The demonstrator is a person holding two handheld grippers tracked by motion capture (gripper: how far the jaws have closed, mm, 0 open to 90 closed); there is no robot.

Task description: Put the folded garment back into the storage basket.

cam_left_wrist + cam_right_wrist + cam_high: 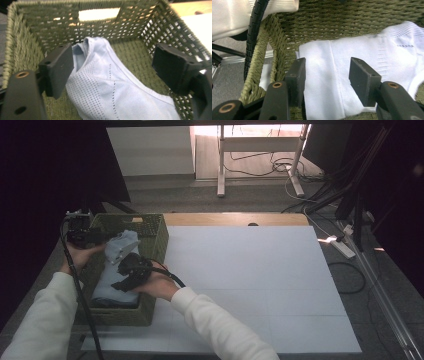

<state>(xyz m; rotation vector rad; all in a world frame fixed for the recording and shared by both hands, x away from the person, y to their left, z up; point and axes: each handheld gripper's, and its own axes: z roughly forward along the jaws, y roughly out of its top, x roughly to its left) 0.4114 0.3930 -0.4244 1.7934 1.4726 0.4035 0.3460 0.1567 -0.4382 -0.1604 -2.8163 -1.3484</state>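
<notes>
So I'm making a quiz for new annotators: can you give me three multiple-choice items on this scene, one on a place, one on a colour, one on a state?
1. Where does the pale blue garment lie?
A. on the white table sheet
B. in the woven basket
C. on the floor

2. What colour is the basket?
A. olive green
B. red
C. black

3. How do the left tongs stand?
A. shut on the garment
B. shut on the basket rim
C. open

Answers:
1 B, the basket's walls surround it.
2 A, its weave is green in every view.
3 C, the pads stand wide apart over the cloth.
</notes>
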